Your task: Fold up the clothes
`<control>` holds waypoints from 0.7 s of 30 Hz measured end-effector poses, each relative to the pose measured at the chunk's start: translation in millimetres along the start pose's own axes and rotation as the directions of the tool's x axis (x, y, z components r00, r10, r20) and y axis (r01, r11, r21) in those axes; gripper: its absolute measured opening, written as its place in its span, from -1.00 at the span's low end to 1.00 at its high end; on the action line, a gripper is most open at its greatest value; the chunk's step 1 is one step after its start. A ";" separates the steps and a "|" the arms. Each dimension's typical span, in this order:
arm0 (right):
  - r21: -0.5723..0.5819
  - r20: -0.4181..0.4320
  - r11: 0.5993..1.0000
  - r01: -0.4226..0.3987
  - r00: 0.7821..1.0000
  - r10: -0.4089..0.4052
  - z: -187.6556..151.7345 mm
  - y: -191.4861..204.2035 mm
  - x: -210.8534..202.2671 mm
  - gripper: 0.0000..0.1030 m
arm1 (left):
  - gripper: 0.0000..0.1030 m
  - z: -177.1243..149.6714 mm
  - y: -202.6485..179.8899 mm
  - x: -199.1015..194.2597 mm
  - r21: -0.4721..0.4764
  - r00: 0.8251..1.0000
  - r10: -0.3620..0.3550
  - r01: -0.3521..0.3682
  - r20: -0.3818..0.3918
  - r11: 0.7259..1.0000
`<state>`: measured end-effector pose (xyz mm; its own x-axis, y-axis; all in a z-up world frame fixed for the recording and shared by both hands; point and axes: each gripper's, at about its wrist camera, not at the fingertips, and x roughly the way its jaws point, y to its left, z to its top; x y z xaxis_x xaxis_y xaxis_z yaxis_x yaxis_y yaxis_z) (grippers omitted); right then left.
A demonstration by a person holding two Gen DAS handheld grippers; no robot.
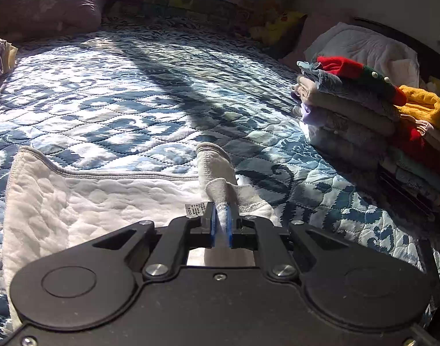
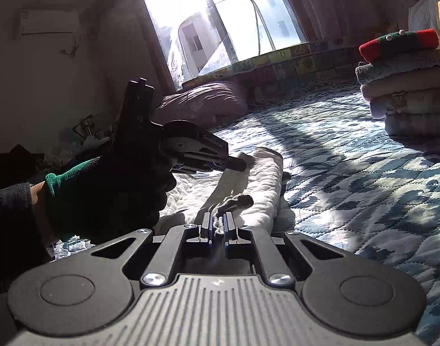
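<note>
Here both the left tool (image 1: 221,225) and right tool (image 2: 217,226) pinch the white garment (image 1: 104,196) low over the quilt (image 1: 133,92).

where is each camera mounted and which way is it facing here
Left wrist: sits on the left gripper, facing across the quilted bedspread toward the pillow; its fingers pinch the white garment.
Right wrist: sits on the right gripper, facing the window; the gloved left hand and left gripper show.
Shared: garment, bedspread, pillow, stack of folded clothes.
</note>
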<state>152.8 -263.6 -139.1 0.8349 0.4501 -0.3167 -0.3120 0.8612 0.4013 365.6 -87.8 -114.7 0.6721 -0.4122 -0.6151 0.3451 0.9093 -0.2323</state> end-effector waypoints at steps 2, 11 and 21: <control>0.041 -0.025 0.999 0.011 1.000 -0.010 -4.2 -6.7 6.1 -0.83 | -0.90 -1.3 0.1 1.9 0.018 1.000 0.018 -0.018 0.000 1.000; 0.150 -0.137 0.988 0.024 0.991 -0.003 -19.4 -23.6 28.7 -0.83 | -0.49 -4.5 -14.8 10.5 0.195 0.983 0.176 -0.164 -0.045 0.967; 0.072 -0.138 0.997 0.039 0.990 -0.028 -18.3 -14.5 28.7 -0.82 | -0.27 -8.8 -58.9 21.6 0.427 0.990 0.130 -0.096 -0.052 0.899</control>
<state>173.0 -258.9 -169.7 0.7727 0.4539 -0.4437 -0.2461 0.8586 0.4497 354.0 -149.7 -120.9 0.6765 -0.2869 -0.6782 0.5254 0.8334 0.1715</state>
